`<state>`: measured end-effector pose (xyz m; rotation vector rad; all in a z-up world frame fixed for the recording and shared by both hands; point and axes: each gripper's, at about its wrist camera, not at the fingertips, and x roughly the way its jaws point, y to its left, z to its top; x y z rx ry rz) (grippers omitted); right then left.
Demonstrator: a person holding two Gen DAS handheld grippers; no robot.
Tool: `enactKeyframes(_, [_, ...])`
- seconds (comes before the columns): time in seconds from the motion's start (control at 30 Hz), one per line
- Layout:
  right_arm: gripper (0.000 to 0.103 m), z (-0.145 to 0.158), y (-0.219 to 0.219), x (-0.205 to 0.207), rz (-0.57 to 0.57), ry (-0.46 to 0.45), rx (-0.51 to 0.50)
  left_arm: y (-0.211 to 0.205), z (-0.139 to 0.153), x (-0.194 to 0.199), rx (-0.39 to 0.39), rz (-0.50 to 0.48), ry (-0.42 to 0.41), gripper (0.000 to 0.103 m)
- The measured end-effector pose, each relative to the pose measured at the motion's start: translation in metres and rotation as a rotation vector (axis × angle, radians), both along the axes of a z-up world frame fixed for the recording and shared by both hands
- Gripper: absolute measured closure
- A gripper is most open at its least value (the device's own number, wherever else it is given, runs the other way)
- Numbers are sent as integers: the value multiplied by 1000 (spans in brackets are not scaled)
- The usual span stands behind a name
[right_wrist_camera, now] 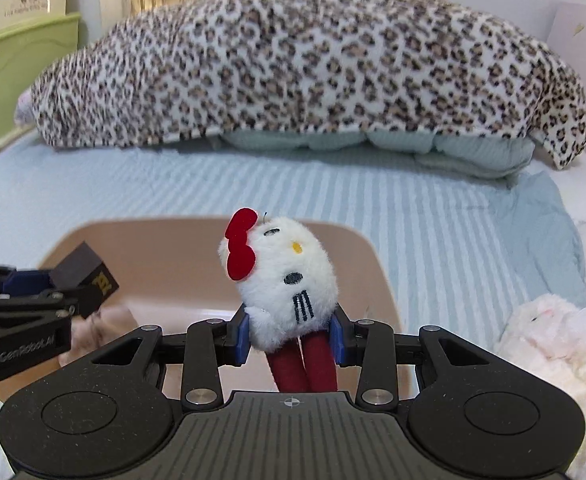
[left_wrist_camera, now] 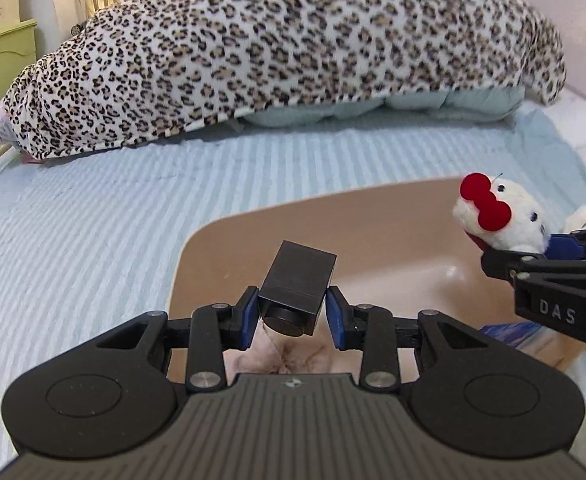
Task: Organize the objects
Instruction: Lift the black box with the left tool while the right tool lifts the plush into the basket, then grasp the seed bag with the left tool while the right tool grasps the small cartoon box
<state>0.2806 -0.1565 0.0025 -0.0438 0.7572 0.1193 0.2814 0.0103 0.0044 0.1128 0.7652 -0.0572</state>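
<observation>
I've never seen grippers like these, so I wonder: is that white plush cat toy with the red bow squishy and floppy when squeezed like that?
Probably. The white plush cat toy looks fluffy, and the right gripper pinches it narrow near the neck, so it likely compresses. Its red legs hang loose, suggesting floppiness. It seems light, held above the tan basin.

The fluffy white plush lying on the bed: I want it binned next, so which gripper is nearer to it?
Right. The right gripper, shut on the kitty plush, hangs just left of the fluffy white plush. The left gripper, holding the black box, is farther left over the tan bin.
</observation>
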Motion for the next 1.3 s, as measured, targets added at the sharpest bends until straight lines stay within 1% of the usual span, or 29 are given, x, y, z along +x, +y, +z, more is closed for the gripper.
enactKeyframes(0.07, [66, -5, 0, 1, 9, 25, -13, 2, -6, 1, -25, -7, 28, 65])
enactKeyframes(0.13, [55, -8, 0, -3, 11, 29, -28, 5, -7, -1, -47, -7, 45, 65])
enactKeyframes(0.17, [55, -7, -1, -6, 11, 31, -31, 5, -6, -3, -52, -5, 47, 65])
enactKeyframes(0.2, [51, -5, -2, -8, 11, 31, -29, 6, -3, -6, -55, 1, 44, 64])
enactKeyframes(0.23, [42, -2, -4, -11, 12, 30, -26, 7, 0, -9, -58, 6, 38, 57])
enactKeyframes(0.27, [37, 2, -7, -16, 12, 23, -20, 7, 4, -13, -57, 10, 34, 50])
enactKeyframes(0.3, [30, 8, -10, -22, 11, 10, -13, 7, 9, -17, -56, 16, 30, 32])
enactKeyframes(0.33, [27, 13, -12, -25, 10, 1, -8, 7, 14, -21, -55, 25, 19, 25])
enactKeyframes(0.4, [24, 24, -16, -36, 10, -7, 4, 6, 24, -32, -47, 33, -7, 24])
enactKeyframes(0.53, [4, 43, -23, -62, 22, -4, 9, 4, 38, -53, -34, 31, -19, 18])
enactKeyframes(0.63, [0, 52, -27, -85, 32, -13, -12, 3, 45, -70, -29, 26, -29, 17])
enactKeyframes(0.7, [0, 54, -29, -100, 36, -9, -12, 2, 46, -83, -30, 19, -25, 16])
enactKeyframes(0.73, [0, 55, -30, -107, 39, 0, -10, 2, 46, -89, -30, 15, -22, 14])
enactKeyframes(0.87, [0, 49, -33, -129, 40, 42, -13, -1, 40, -113, -16, 0, -13, 14])
enactKeyframes(0.97, [0, 39, -34, -144, 44, 75, -16, -4, 31, -127, -9, -14, 3, 14])
enactKeyframes(1.1, [0, 20, -41, -161, 22, 121, -4, -8, 15, -143, -4, -32, 35, 14])
enactKeyframes(1.2, [0, 1, -46, -170, -5, 165, -9, -9, -1, -155, -4, -53, 66, 14])
enactKeyframes(1.3, [0, -11, -51, -180, -28, 182, -7, -9, -20, -164, -1, -81, 109, 14])
